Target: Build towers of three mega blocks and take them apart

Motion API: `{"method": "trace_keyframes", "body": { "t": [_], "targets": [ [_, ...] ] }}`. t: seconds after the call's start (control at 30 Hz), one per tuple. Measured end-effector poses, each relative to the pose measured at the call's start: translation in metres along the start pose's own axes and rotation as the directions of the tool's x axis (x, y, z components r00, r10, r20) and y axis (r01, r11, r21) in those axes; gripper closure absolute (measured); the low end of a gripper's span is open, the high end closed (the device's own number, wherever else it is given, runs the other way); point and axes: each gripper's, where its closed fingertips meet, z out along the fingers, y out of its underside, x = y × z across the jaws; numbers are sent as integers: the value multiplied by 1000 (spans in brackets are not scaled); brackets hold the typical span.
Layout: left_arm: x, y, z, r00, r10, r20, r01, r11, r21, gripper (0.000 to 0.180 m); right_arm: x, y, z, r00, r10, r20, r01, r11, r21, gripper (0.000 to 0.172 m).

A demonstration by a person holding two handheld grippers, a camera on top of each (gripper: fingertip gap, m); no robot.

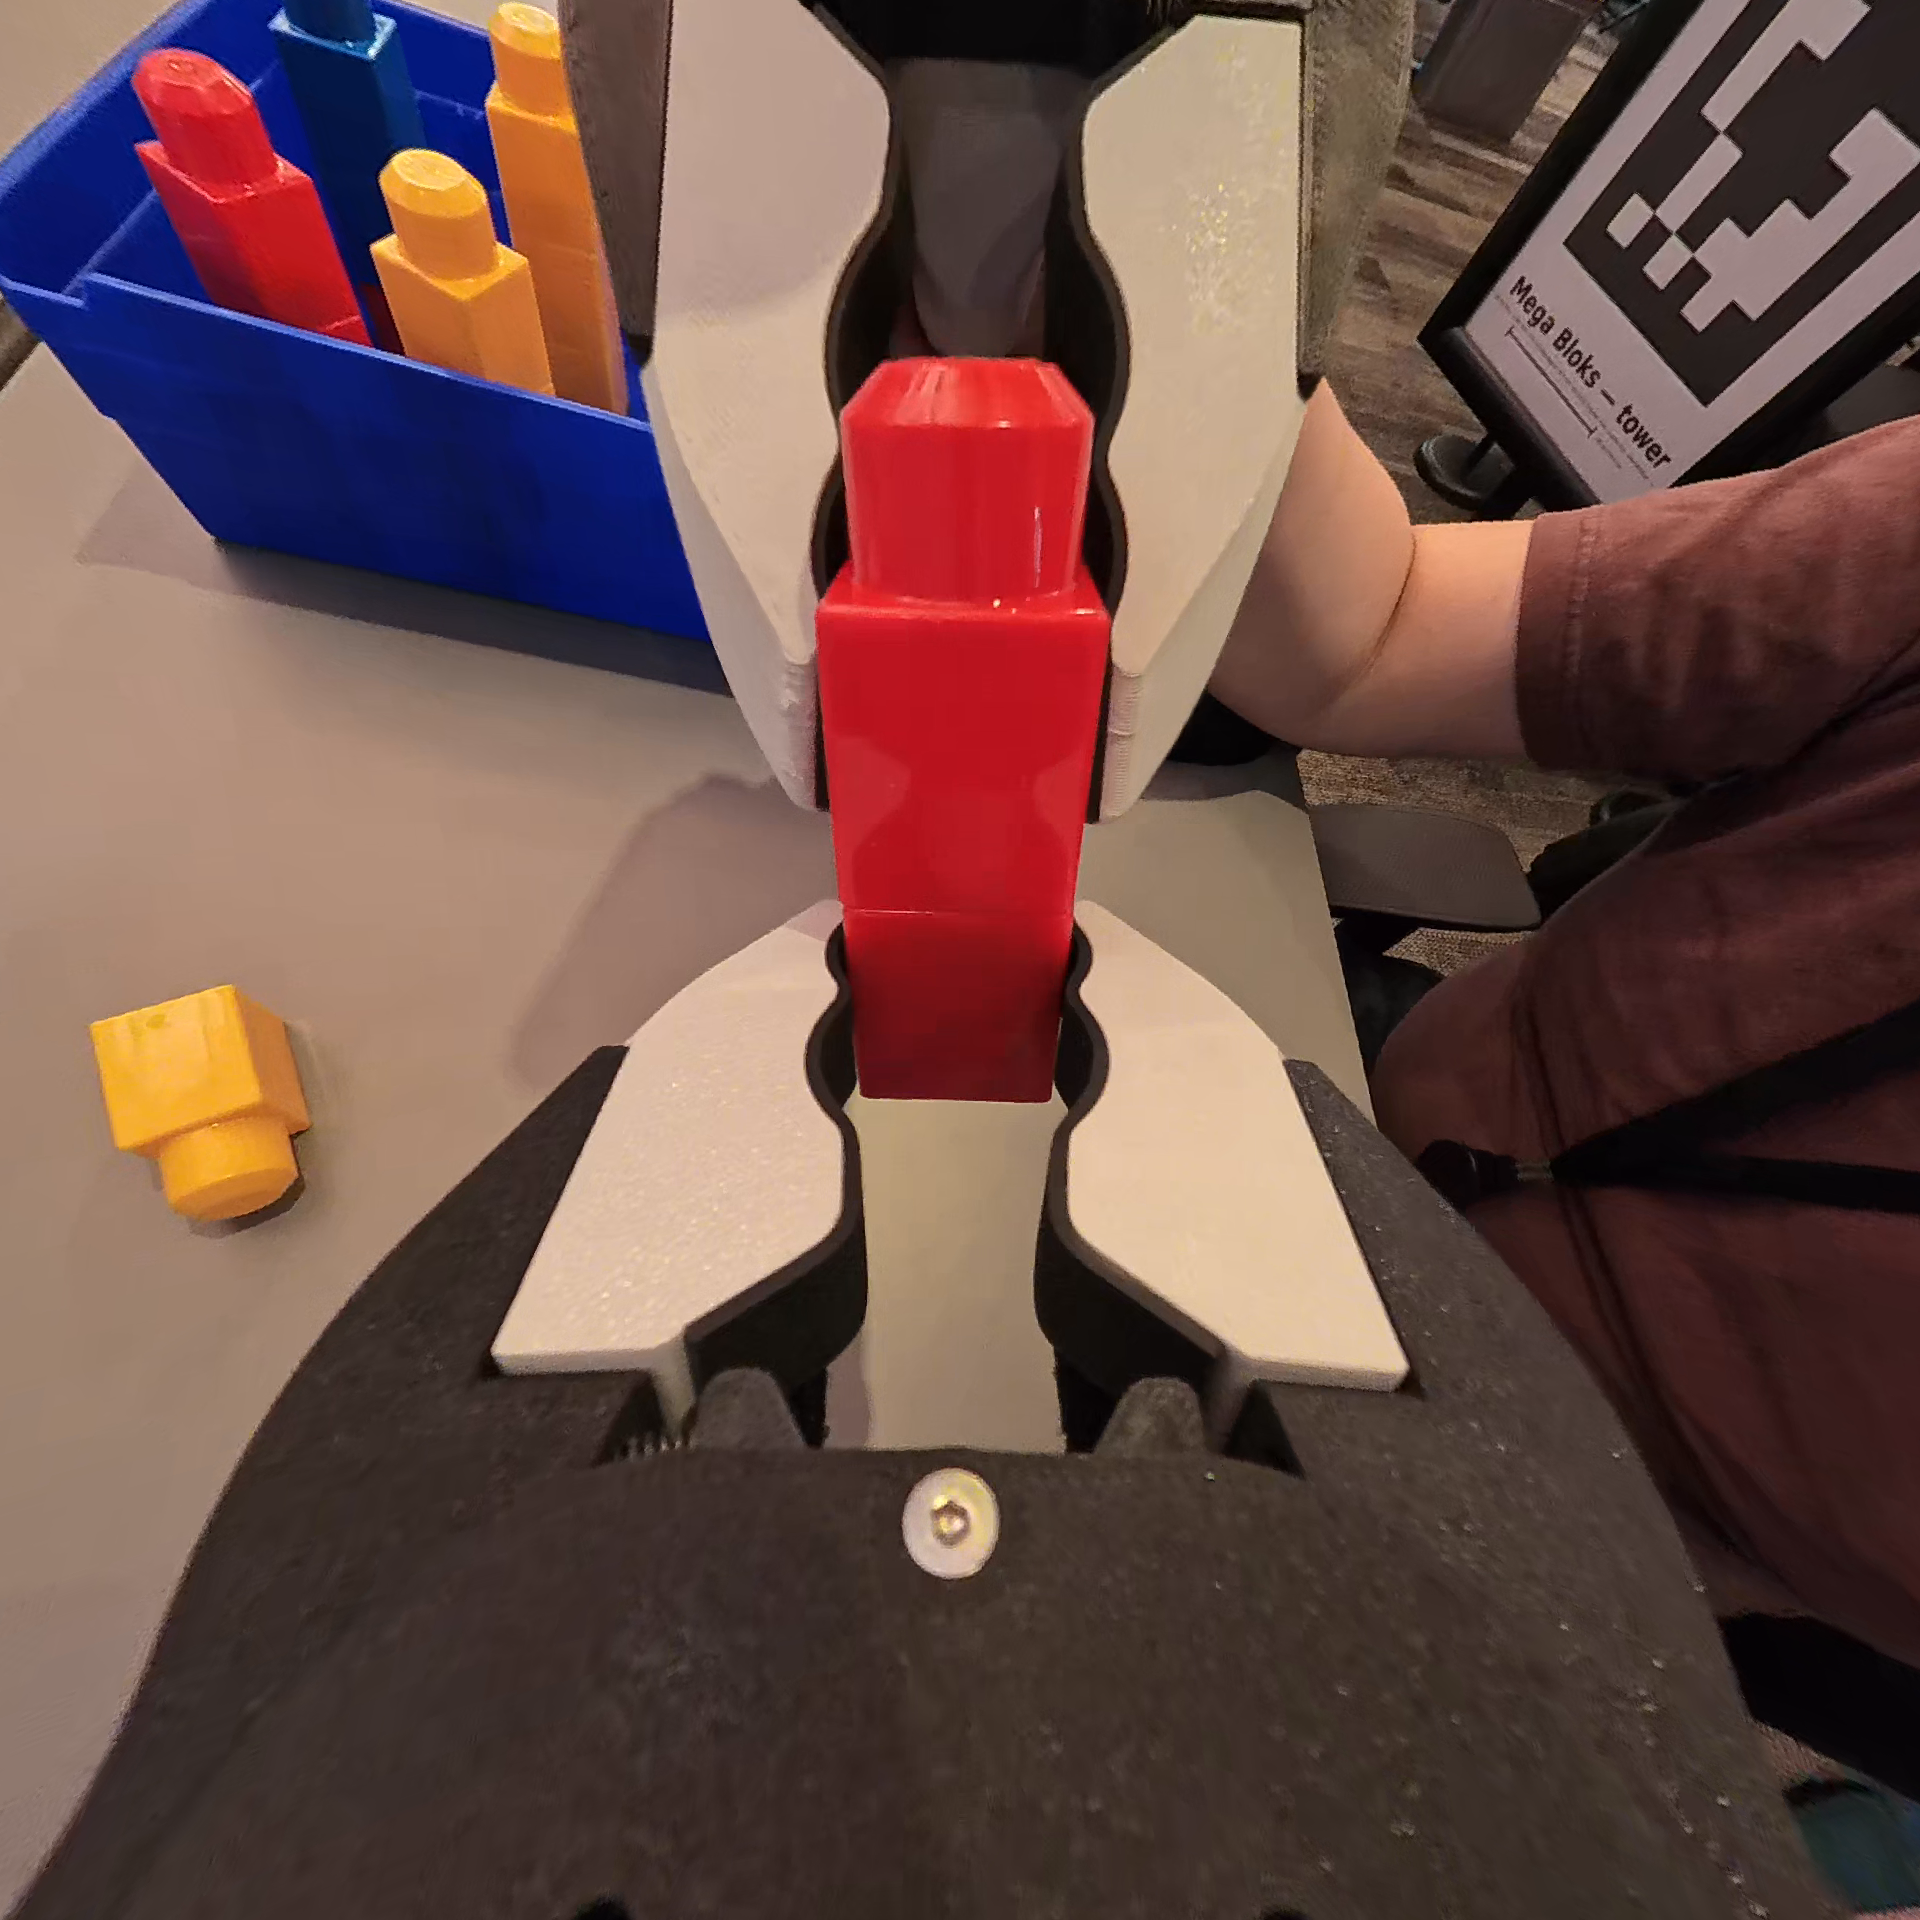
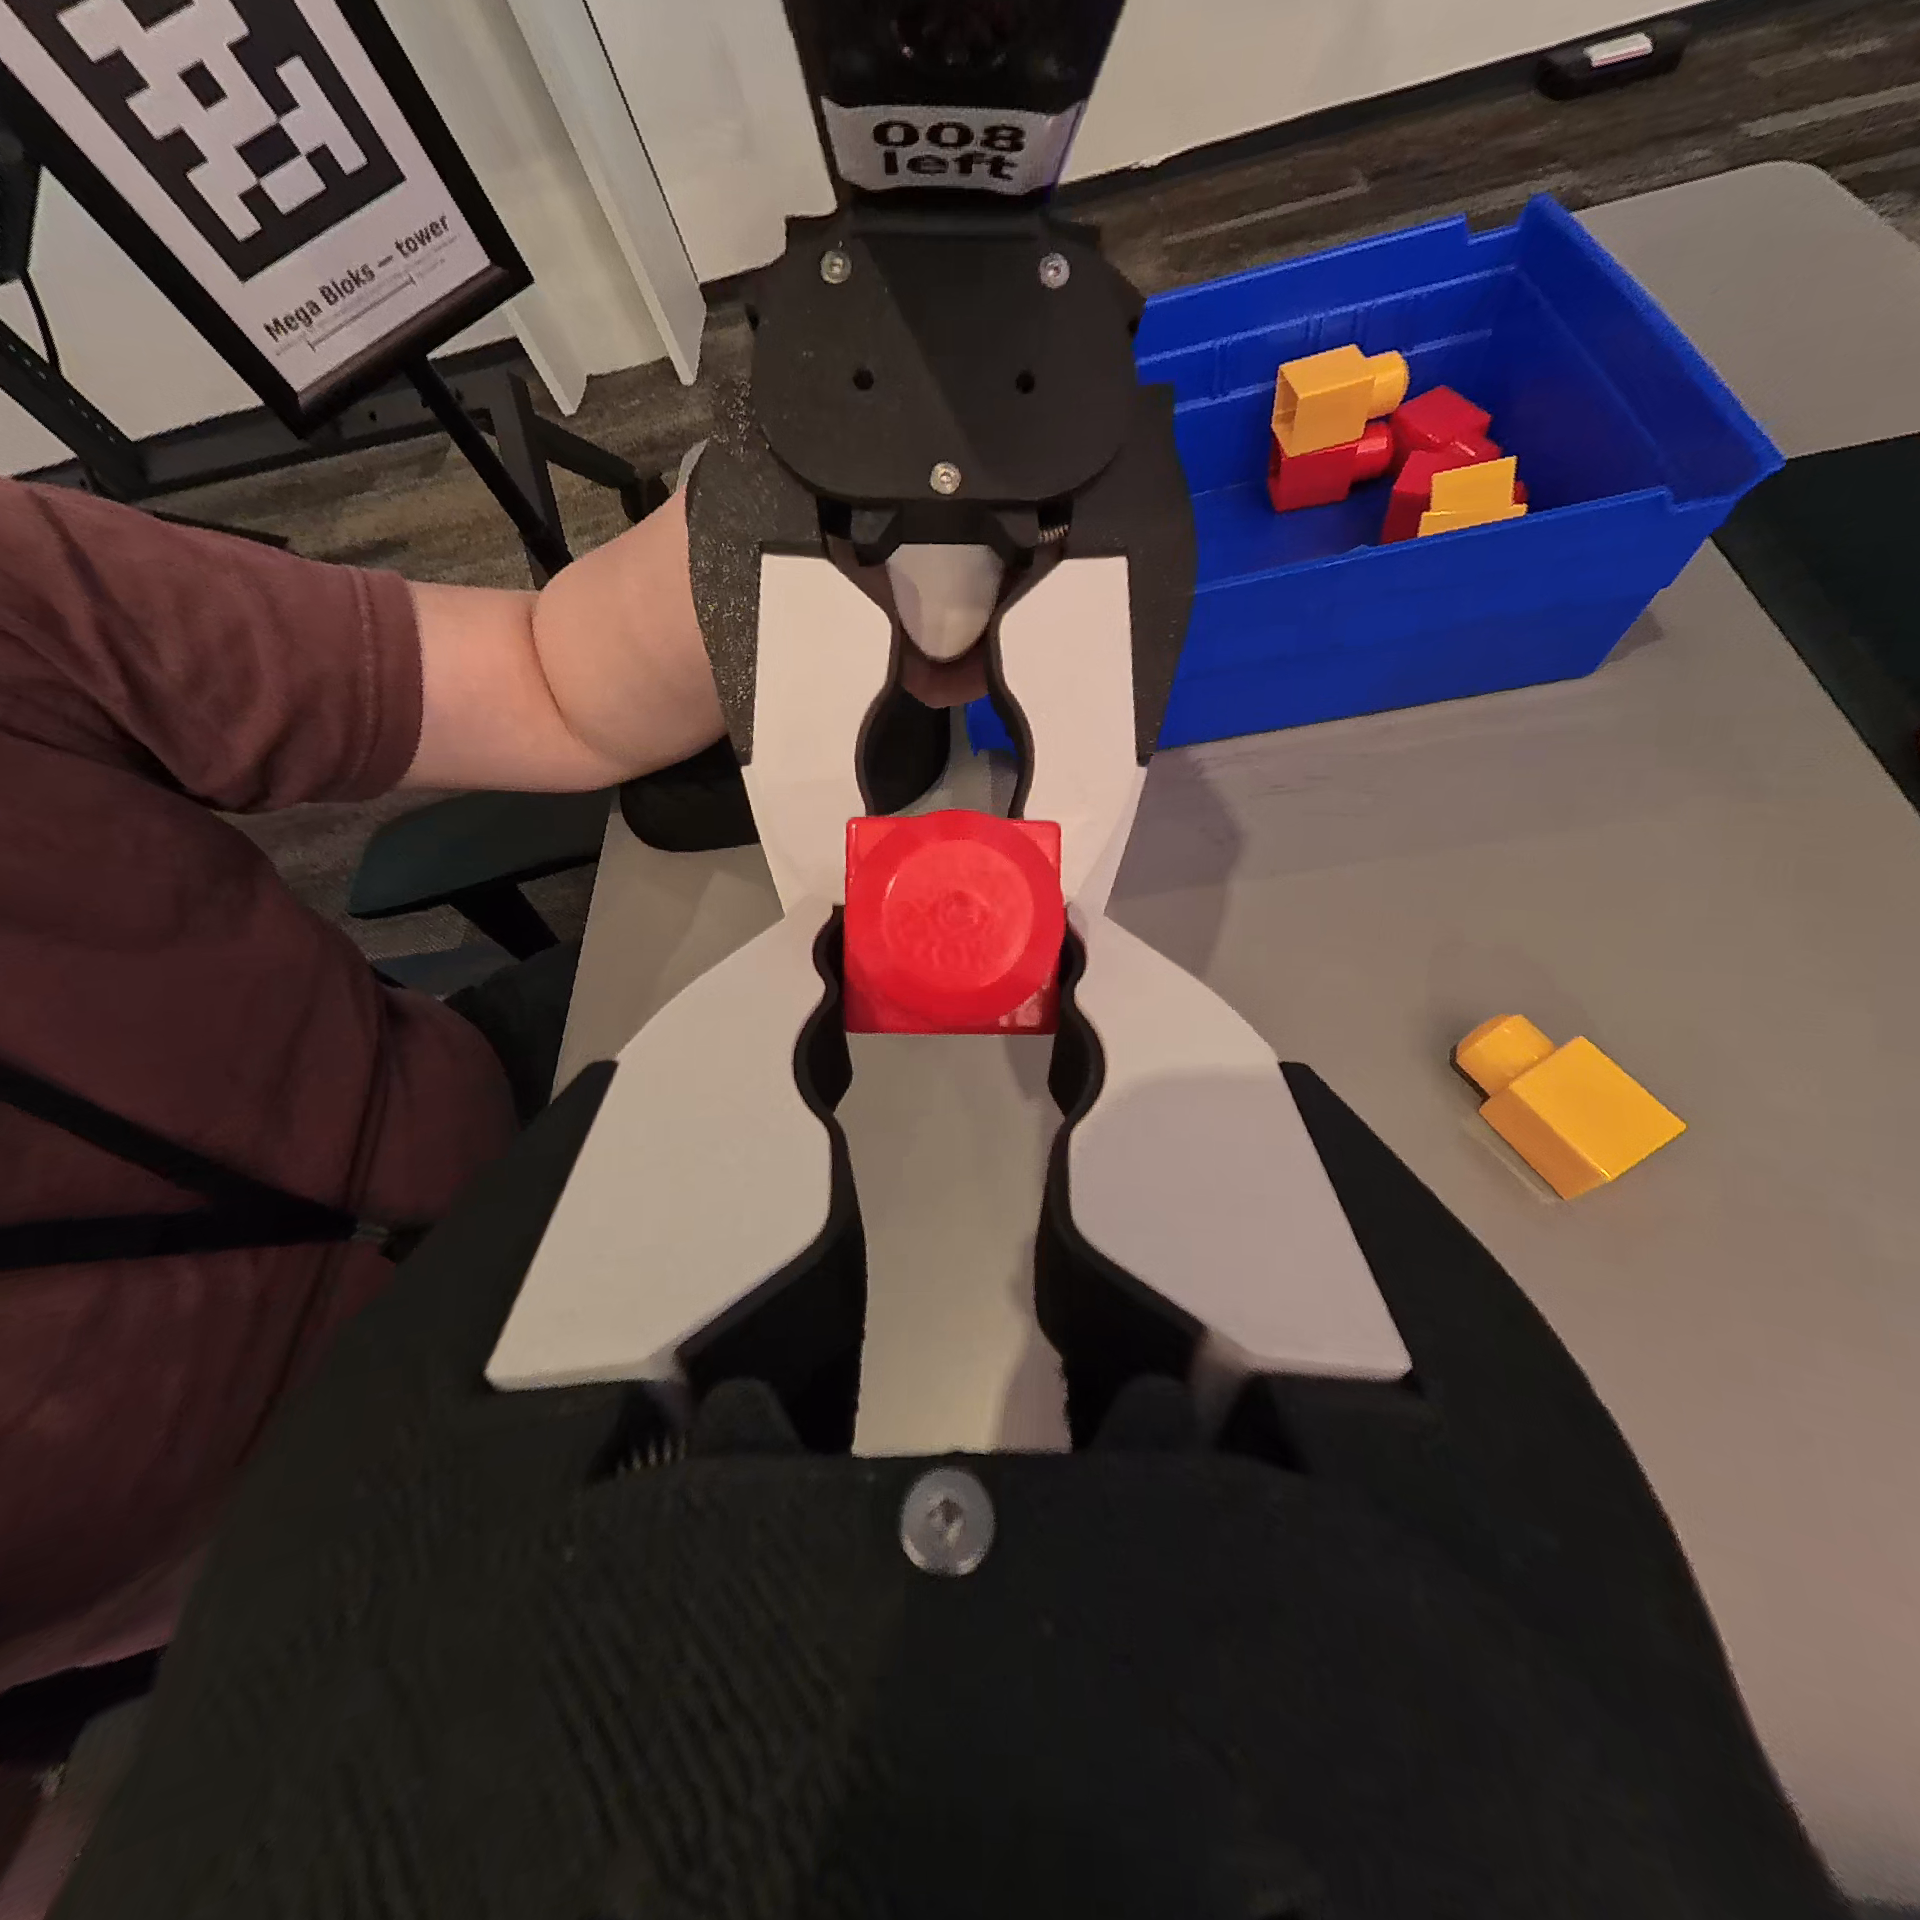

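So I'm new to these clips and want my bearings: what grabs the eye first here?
Dead centre, two stacked red blocks are gripped from both ends, the left gripper on the lower one and the right gripper on the upper. Behind stands a blue bin of red and yellow blocks, and one yellow block lies loose on the grey table.

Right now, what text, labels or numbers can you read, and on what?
I won't quote writing; where it stands:
Framed sign: black-and-white code pattern, one legible printed line beneath, finer print too small.
White label on left gripper: two short legible lines.
Red block stud: embossed mark, too blurred.
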Motion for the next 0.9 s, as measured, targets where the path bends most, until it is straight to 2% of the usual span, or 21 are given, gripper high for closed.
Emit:
{"method": "trace_keyframes", "body": {
  "t": [0.37,0.47,0.53,0.6,0.73,0.9],
  "targets": [
    [3,1,-2,1000,-2,-26,2,1000,1,145,-2,-2,3,1000,8,13,-8,1000,9,135],
    [-2,-11,-10,1000,-12,-27,14,995,102,145,5,-21,0,1000,-11,-30,15,992,124,134],
    [-8,-17,-24,999,-42,-24,46,987,157,145,13,-35,-9,993,-50,-102,71,973,221,117],
    [-22,-12,-42,997,-55,47,46,985,169,145,27,-36,-20,980,-75,-182,120,962,245,115],
    [-40,-7,-86,983,-95,156,59,974,219,145,71,5,-9,945,-86,-316,110,992,58,120],
    [-39,-9,-138,965,-114,236,36,950,309,145,115,68,50,910,-214,-355,138,964,-226,124]
  ]
}}
